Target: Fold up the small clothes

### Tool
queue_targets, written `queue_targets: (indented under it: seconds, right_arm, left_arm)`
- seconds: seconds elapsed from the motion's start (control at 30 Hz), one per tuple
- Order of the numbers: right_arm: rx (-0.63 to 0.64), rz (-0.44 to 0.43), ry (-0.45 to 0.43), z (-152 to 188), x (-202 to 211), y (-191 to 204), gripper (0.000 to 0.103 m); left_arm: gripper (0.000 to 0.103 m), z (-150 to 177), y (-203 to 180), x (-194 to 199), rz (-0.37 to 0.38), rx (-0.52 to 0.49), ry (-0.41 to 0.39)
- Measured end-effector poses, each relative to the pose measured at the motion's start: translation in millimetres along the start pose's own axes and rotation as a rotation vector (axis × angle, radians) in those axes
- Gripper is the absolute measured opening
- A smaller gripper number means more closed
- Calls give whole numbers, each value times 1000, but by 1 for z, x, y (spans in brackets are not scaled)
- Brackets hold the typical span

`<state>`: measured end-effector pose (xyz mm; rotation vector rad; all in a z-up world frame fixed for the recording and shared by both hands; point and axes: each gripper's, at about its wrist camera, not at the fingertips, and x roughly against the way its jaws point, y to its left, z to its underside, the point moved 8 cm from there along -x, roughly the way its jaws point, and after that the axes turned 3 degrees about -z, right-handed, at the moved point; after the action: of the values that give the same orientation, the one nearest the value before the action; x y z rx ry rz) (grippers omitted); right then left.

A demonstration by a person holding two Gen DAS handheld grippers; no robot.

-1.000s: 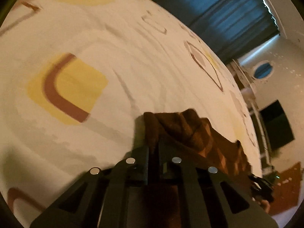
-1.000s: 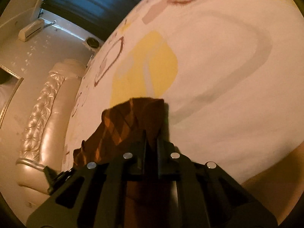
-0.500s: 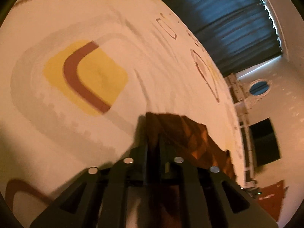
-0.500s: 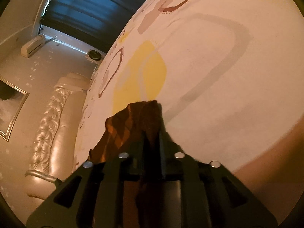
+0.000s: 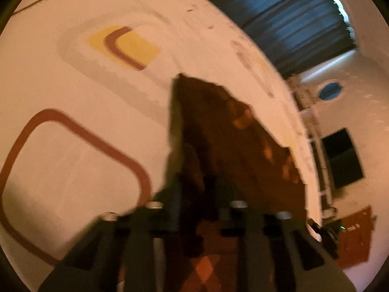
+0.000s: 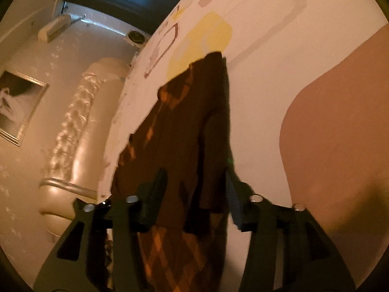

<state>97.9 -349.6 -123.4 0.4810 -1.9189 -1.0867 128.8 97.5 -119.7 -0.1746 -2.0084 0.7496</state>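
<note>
**Right wrist: jaws parted around the cloth, mid-fold**

Right wrist view shows our right gripper (image 6: 194,202) with its jaws spread wide. The brown knit garment with an orange diamond pattern (image 6: 184,121) runs between them from 6 o'clock up to 12, draped loosely, not pinched. We read that as a release or a regrip.

Left wrist view is motion-blurred. Our left gripper (image 5: 194,189) has a narrower gap, with the same garment (image 5: 218,126) passing through it. We cannot tell whether it is clamped.

The garment lies over the cream bedsheet printed with yellow patches and brown rounded outlines (image 5: 73,146), stretched between our two grippers. Holding opposite edges makes sense: it keeps the cloth taut so a fold line lands straight.

A padded cream headboard (image 6: 80,121) sits at 9 o'clock in the right view, and dark blue curtains (image 5: 279,12) at 1 o'clock in the left.
</note>
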Motion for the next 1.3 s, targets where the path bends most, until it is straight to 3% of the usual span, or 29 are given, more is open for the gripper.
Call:
queue_targets:
  seconds: [0.03, 0.23, 0.5, 0.6, 0.67, 0.77, 0.83, 0.93, 1.03, 1.13, 1.3]
  right_arm:
    - [-1, 16, 13, 3, -3, -2, 13]
    - [0, 29, -26, 6, -1, -7, 11]
    - [-52, -20, -43, 7, 0, -12, 12]
    - [-87, -59, -31, 10, 9, -17, 17]
    - [-103, -81, -18, 14, 19, -20, 20]
    - [-89, -91, 19, 23, 30, -20, 26]
    - [-68, -88, 55, 32, 36, -18, 31]
    - [-30, -101, 101, 48, 43, -11, 39]
    - [30, -113, 147, 71, 53, -2, 45]
    - [67, -140, 191, 92, 61, 4, 51]
    - [58, -193, 242, 116, 72, 1, 51]
  left_arm:
    - [10, 0, 2, 1, -9, 13, -1]
    - [8, 8, 10, 11, -112, 10, -34]
    - [9, 5, 16, 11, -42, 34, -30]
    - [17, 14, 19, 22, 37, 48, -1]
    - [23, 21, 21, 32, 49, 36, 3]
    - [28, 45, 19, 48, 75, -43, 53]
    - [44, 61, 16, 56, 100, -82, 89]
    - [59, 82, 11, 67, 143, -119, 122]
    - [66, 100, 8, 74, 169, -141, 137]
    - [66, 112, 8, 78, 186, -155, 144]
    - [66, 127, 5, 79, 224, -157, 197]
